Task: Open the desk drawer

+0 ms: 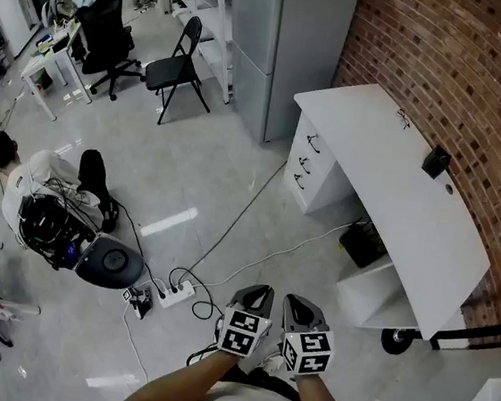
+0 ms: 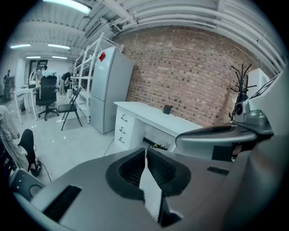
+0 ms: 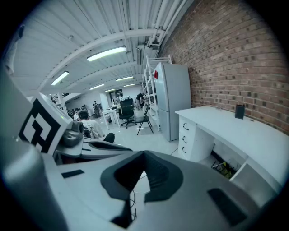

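The white desk [image 1: 397, 176] stands along the brick wall at the right. Its drawer unit [image 1: 313, 166] is at the desk's far end, with three closed drawers, each with a dark handle. It also shows in the left gripper view [image 2: 123, 128] and the right gripper view [image 3: 186, 137]. My left gripper [image 1: 261, 290] and right gripper [image 1: 298, 301] are side by side at the bottom of the head view, well short of the desk. The left gripper [image 2: 145, 151] is shut on nothing. The right gripper [image 3: 144, 156] is also shut and empty.
A tall grey cabinet [image 1: 286, 46] stands just beyond the drawer unit, with a black folding chair [image 1: 180, 70] to its left. A power strip with cables [image 1: 177, 295] lies on the floor ahead of me. A black bin [image 1: 362, 244] sits under the desk. A person [image 1: 41, 185] is on the floor at left.
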